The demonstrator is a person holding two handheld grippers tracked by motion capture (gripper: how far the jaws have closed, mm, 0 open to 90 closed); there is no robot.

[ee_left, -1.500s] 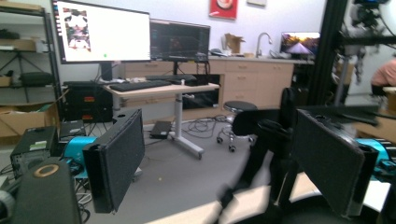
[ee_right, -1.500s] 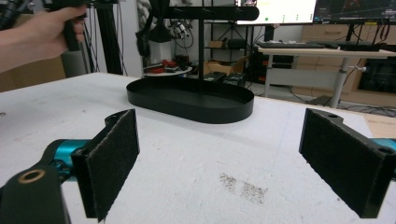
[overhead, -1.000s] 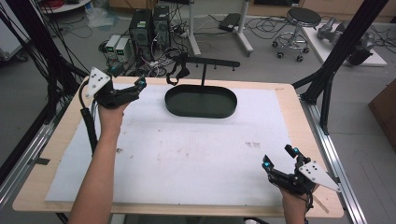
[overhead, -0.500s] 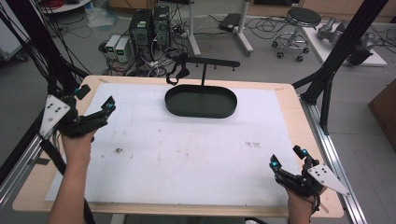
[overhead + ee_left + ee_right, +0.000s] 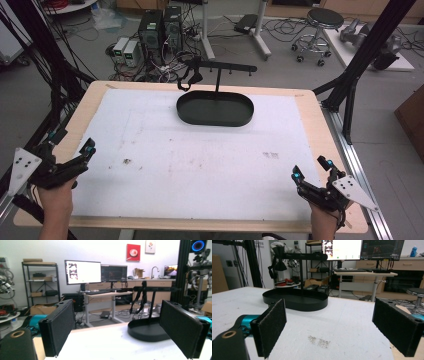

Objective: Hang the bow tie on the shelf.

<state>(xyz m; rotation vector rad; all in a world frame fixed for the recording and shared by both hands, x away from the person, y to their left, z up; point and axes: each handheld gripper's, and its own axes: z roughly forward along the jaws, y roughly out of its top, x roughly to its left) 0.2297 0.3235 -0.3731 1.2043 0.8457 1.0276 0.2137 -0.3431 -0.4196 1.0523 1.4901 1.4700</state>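
High view looks down on a wooden worktop (image 5: pixel 320 120) covered by a white sheet (image 5: pixel 200 160) that carries faint grey smudges and a few dark specks. At the far middle of the sheet stands a black oval tray (image 5: pixel 215 109); a thin post rises from it to a black crossbar (image 5: pixel 225 66), and a dark strap (image 5: pixel 189 77) hangs from the bar's left end. The left gripper (image 5: pixel 70 145) hovers at the near left edge, held in a hand, its jaws spread wide with nothing between them. The right gripper (image 5: pixel 311 169) sits at the near right corner, likewise spread and empty. Both are well apart from the tray.

Beyond the worktop lie a grey floor, tangled cables, computer towers (image 5: pixel 160 30) and a round stool (image 5: pixel 325 20). Black frame struts flank both sides.

Left gripper view shows monitors (image 5: pixel 96 272) on a desk, metal shelving (image 5: pixel 40 287) and a red picture (image 5: pixel 133 252) on the wall. No writing on the screens or walls is sharp enough to read.
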